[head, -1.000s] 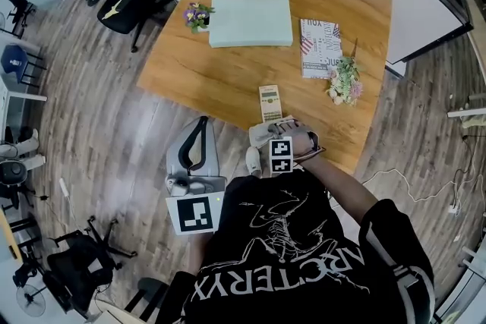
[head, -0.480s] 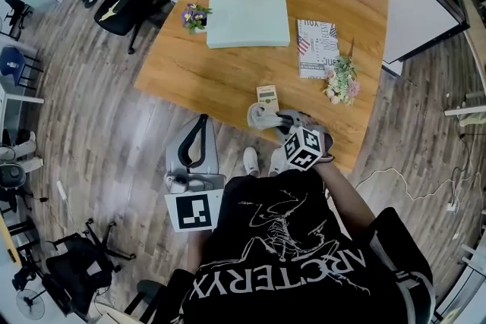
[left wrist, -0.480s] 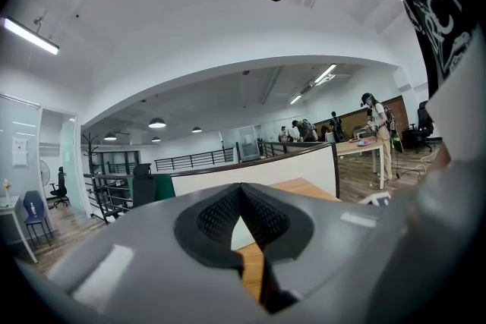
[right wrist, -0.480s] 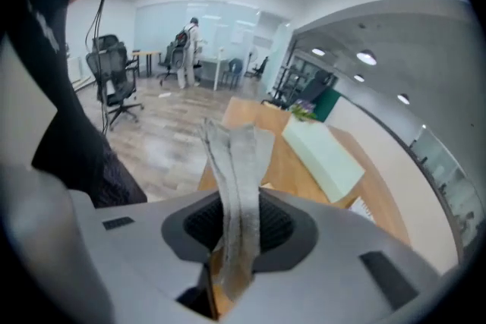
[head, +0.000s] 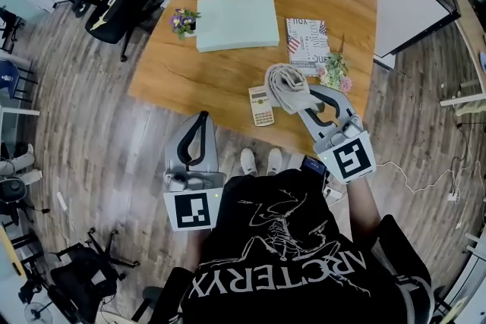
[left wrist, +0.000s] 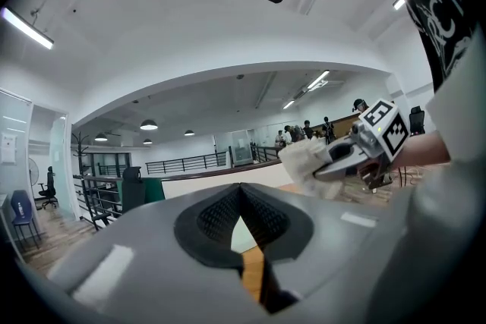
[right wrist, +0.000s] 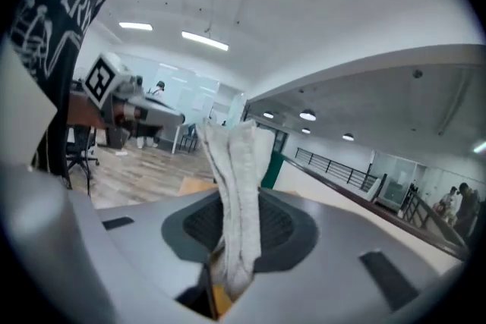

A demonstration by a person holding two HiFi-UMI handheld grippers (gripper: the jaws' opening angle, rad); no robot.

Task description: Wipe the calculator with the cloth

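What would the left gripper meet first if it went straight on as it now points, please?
Probably the pale green box across the table, since the left gripper seems to clear its edge; height unclear.

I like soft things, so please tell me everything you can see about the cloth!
The cloth is pale grey-white and looks soft and woven, like a small towel. It is bunched into long folds, not spread flat. The right gripper has its jaws shut on one end, and the rest sticks out past them. It is over the wooden table, just right of the calculator, and seems not to touch it.
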